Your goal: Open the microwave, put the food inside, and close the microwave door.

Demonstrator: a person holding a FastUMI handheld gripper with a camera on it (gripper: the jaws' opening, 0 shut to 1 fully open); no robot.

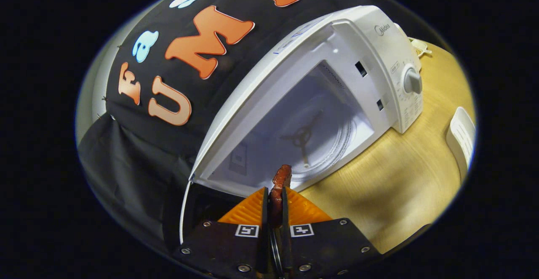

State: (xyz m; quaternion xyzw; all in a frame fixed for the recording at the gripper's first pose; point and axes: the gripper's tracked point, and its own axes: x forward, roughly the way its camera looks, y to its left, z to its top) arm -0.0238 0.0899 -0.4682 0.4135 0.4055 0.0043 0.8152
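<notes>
The gripper [276,194] is nearly closed, its two orange fingers [250,209] pressing from both sides on a thin reddish-brown strip of food [280,182] whose tip sticks up past them. Just beyond the fingers stands the white microwave [379,51] on a wooden table [400,178], its door [184,211] swung open and its cavity showing a round turntable [320,144]. A dial [412,81] sits on its control panel.

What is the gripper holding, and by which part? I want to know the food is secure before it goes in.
The gripper is shut on a reddish-brown food strip, clamped by its lower part; the upper end sticks out toward the open microwave.
</notes>
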